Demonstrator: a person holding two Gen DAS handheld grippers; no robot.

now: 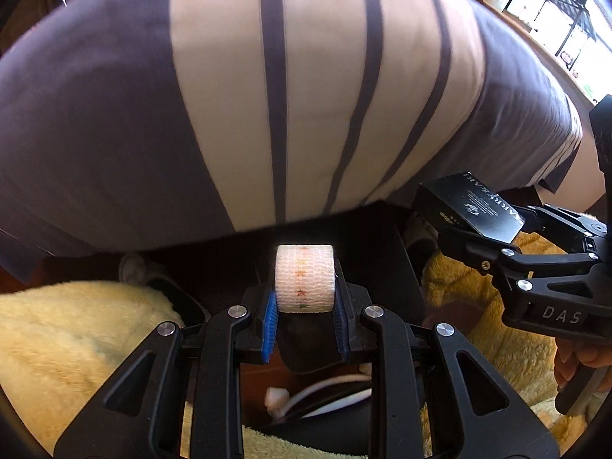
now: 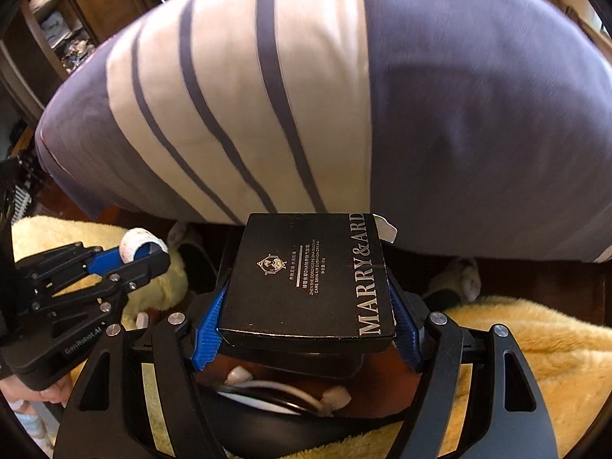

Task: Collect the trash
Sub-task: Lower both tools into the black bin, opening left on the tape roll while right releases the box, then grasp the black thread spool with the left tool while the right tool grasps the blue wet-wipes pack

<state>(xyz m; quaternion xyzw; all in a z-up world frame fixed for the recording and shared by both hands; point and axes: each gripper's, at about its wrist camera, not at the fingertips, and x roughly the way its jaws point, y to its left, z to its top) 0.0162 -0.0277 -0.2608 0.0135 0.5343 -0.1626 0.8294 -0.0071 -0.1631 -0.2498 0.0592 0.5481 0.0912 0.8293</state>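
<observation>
My left gripper is shut on a white gauze bandage roll, held between its blue pads. It also shows in the right wrist view at the left, held by the left gripper. My right gripper is shut on a flat black cosmetics box lettered "MARRY & ARD". The box also shows in the left wrist view at the right, in the right gripper. Both grippers are held side by side above a dark container with white scraps inside.
A large pillow with grey and cream stripes fills the space ahead of both grippers. Yellow fluffy blankets lie to both sides below. Wooden shelves stand at the far left, a metal rack at the far right.
</observation>
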